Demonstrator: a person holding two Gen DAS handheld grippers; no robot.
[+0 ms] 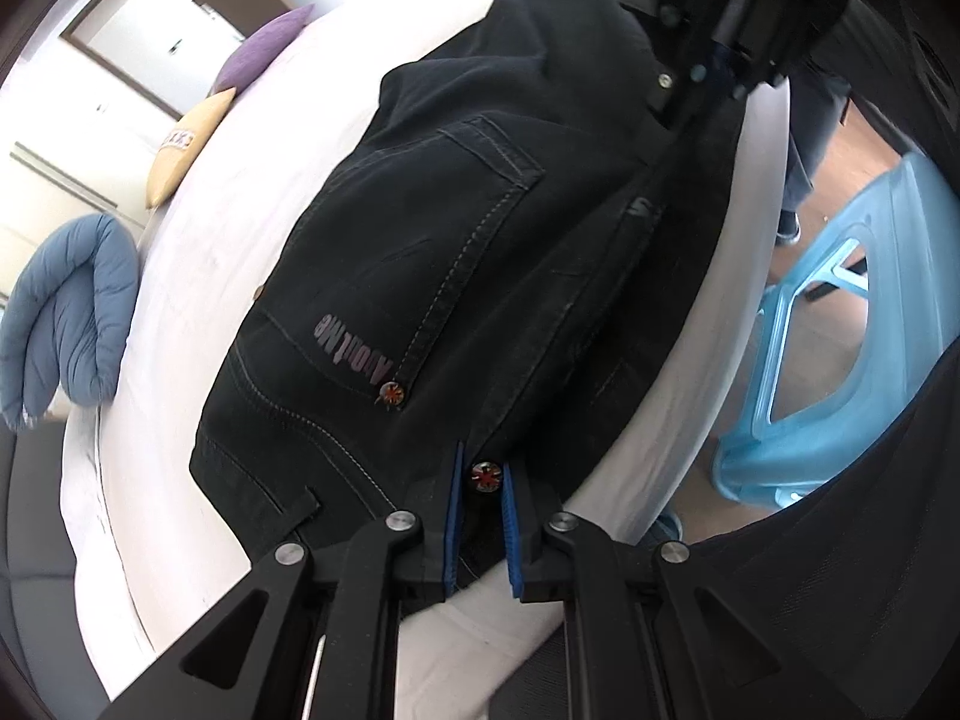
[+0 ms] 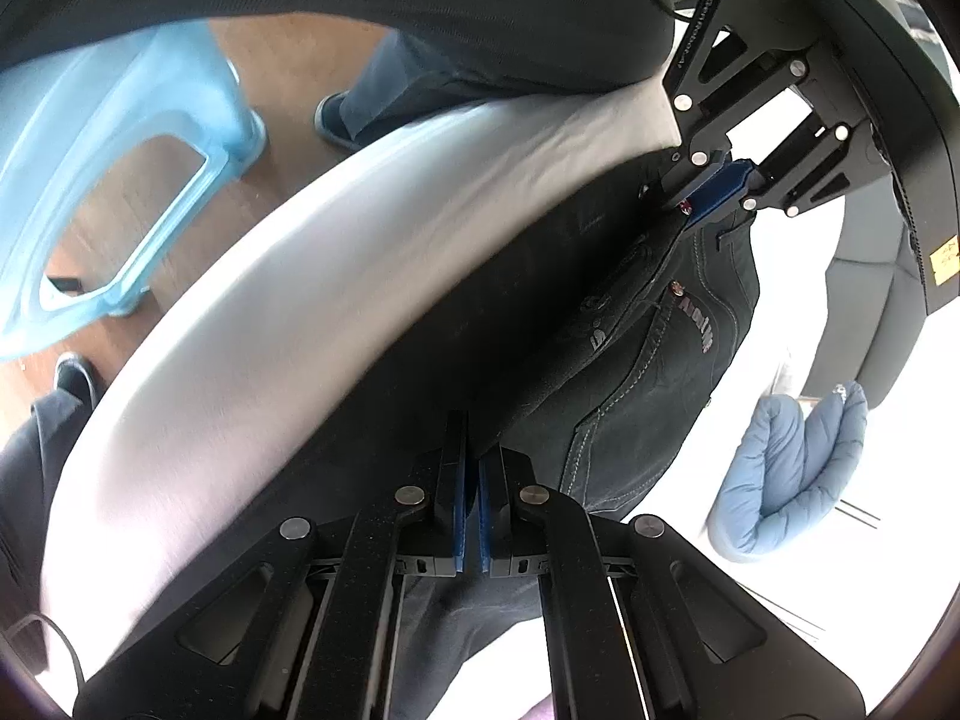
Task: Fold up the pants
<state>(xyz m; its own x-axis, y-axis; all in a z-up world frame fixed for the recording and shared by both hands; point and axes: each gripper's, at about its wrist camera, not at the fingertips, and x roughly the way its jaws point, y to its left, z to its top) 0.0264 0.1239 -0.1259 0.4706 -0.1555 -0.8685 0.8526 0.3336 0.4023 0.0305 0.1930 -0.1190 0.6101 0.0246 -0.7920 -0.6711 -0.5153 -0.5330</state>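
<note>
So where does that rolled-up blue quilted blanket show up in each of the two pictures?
Left wrist view: rolled blue quilted blanket at the far left edge, on the white bed.
Right wrist view: it sits lower right.
Shared landmark: the black jeans with the "AboutMe" print.

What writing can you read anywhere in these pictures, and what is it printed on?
"AboutMe": printed beside the back pocket of the black pants, seen upside down in the left wrist view.
Letters on the beige cushion: too blurred to read.
White lettering on the left tool, on its black frame as seen from the right wrist: too small to read.
Yellow sticker on the black housing: unreadable.
Pale mark near the pants' waistband: unclear.
</note>
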